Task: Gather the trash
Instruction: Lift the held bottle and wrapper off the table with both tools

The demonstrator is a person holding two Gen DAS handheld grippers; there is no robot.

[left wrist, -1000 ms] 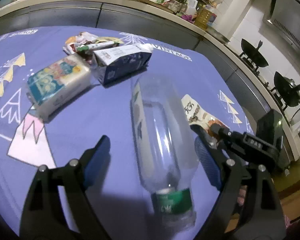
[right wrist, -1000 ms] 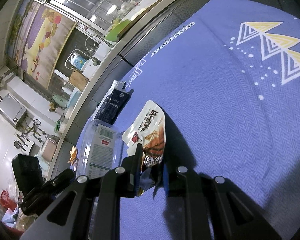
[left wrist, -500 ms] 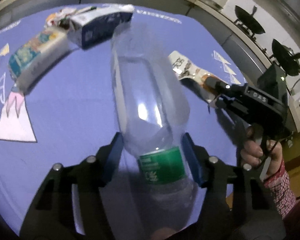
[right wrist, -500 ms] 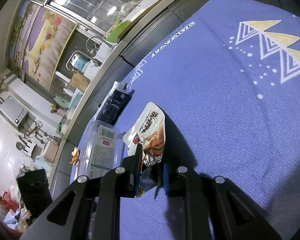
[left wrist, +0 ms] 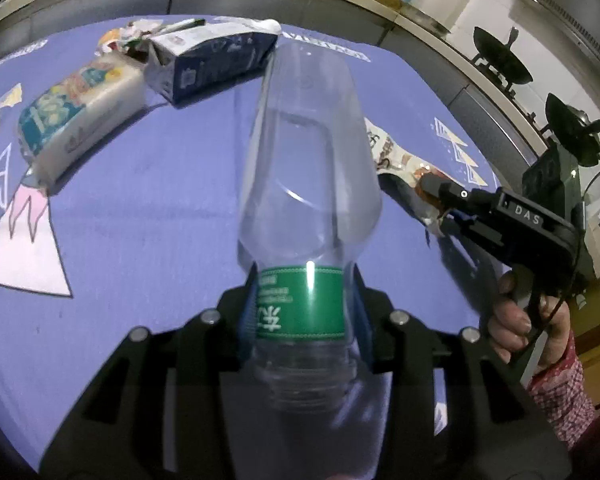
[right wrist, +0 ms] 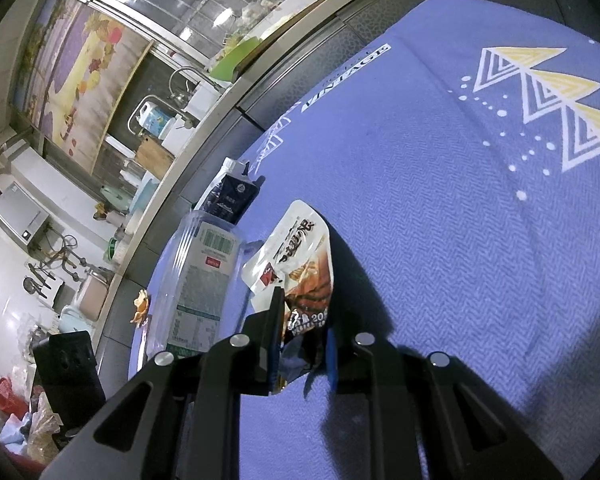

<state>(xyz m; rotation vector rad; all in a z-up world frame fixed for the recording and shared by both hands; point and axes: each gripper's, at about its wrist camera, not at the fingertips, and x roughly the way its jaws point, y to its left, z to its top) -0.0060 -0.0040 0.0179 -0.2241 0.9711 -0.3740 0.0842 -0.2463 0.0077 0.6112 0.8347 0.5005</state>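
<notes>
Bottle [left wrist: 308, 184] between carton [left wrist: 212, 60] and wrapper [left wrist: 396, 160].

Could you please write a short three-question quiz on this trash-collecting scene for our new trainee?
1. True or false: the left tool is shut on the clear bottle at its green label.
2. What does the right tool hold? A) milk carton B) snack wrapper C) tissue pack
3. Fill in: the milk carton lies on the ____ tablecloth.

Key: 1 true. 2 B, the snack wrapper. 3 purple; the tissue pack lies beside the carton.
</notes>
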